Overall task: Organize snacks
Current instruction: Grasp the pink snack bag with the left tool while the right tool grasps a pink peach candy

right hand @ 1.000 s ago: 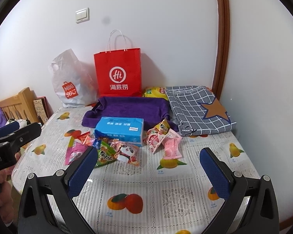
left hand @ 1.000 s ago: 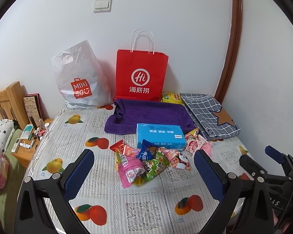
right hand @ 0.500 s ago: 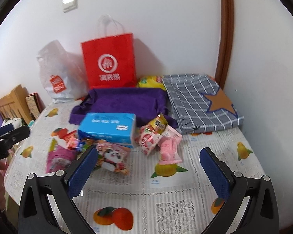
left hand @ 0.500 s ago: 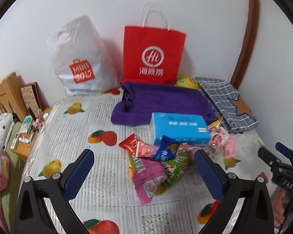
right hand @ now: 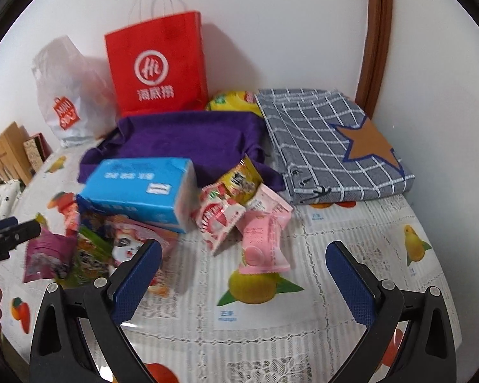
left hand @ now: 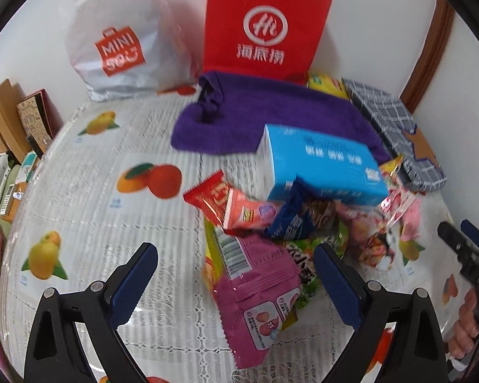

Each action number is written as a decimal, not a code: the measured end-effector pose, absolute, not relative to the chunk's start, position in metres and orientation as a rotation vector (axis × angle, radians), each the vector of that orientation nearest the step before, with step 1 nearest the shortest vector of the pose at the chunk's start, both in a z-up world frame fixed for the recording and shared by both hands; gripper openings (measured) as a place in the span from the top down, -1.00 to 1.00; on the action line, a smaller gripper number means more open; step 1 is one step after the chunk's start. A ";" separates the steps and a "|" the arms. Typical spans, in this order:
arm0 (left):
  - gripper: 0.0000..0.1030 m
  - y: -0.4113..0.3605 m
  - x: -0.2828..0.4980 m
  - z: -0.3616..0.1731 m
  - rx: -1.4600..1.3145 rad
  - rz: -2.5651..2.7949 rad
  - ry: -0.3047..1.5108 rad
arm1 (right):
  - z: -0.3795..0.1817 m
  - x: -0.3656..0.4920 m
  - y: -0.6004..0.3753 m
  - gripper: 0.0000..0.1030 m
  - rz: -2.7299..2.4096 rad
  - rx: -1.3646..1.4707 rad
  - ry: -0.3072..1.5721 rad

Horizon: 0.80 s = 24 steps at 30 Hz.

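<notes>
The right tool (right hand: 244, 282) hangs over the fruit-print bench (right hand: 351, 239) with its blue fingers (right hand: 137, 282) spread wide and nothing between them. Just ahead, to the right of the blue tissue box (right hand: 140, 188), lies a pink snack packet (right hand: 263, 239), with a red-and-white packet (right hand: 217, 218) touching it. Behind the box spreads a purple towel (right hand: 188, 140), with a red paper bag (right hand: 156, 67) standing behind that.

A white plastic bag (left hand: 118, 32) carries an orange shopping-bag logo reading "MINI SO". Beside it, a red paper bag (left hand: 265, 22) shows a white ring enclosing "Hi" above the white characters "海底捞". On the fruit-patterned tablecloth (right hand: 303, 303), a small label under the mango picture reads "芒果" and "mango"; print on the snack packets is too blurred to read.
</notes>
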State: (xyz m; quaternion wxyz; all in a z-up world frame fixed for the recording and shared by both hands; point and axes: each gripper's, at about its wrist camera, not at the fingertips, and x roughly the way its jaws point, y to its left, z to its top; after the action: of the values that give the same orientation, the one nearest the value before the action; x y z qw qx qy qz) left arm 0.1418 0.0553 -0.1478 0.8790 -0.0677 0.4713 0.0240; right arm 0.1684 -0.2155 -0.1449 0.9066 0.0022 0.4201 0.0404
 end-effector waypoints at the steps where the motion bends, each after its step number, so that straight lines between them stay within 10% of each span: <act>1: -0.86 0.055 0.143 -0.150 -0.143 0.049 0.992 | -0.149 0.172 -0.218 -0.98 0.080 0.022 0.886; 12: -0.26 0.047 0.149 -0.165 -0.125 -0.014 1.039 | -0.179 0.191 -0.232 -0.67 0.092 0.092 0.960; 24: -0.19 0.058 0.152 -0.160 -0.147 -0.014 1.030 | -0.203 0.210 -0.254 -0.39 0.096 0.188 1.008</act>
State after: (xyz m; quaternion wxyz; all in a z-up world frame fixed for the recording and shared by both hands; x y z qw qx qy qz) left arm 0.1520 0.0578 -0.1596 0.8676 -0.0703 0.4922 -0.0065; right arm 0.2100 -0.2544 -0.2032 0.8703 0.0901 0.4820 0.0461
